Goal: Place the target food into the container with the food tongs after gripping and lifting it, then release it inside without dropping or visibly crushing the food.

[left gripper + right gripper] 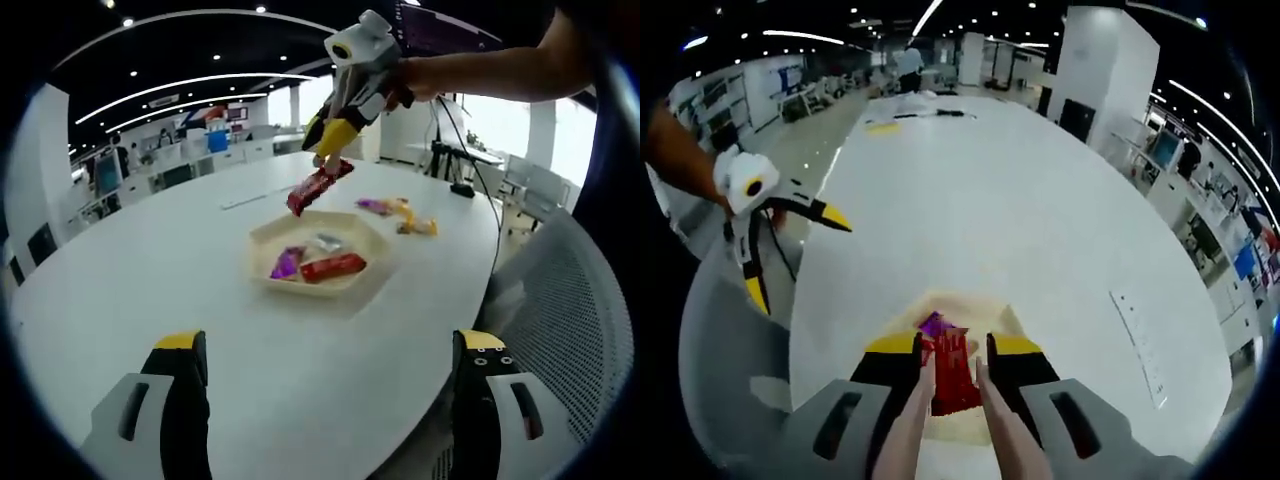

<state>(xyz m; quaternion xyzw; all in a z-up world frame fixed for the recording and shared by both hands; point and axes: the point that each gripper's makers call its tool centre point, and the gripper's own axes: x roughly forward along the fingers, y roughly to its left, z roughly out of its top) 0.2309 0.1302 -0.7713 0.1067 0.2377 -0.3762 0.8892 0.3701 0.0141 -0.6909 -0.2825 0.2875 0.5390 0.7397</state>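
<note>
My right gripper (952,350) is shut on beige food tongs (915,420), whose tips pinch a red snack packet (952,378). In the left gripper view that right gripper (328,150) comes in from the upper right, and the red packet (318,187) hangs tilted just above the far rim of the cream hexagonal tray (268,236). The tray (985,305) lies directly below the packet. Inside the tray are a purple packet (287,263), another red packet (333,266) and a silvery one (325,241). My left gripper (330,340) stands open, nothing between its jaws, nearer than the tray.
Purple and yellow packets (400,213) lie loose on the white table (150,270) right of the tray. A mesh chair (570,320) stands at the table's right edge. The left gripper (796,255) hovers off the table's left side. Desks and monitors fill the room beyond.
</note>
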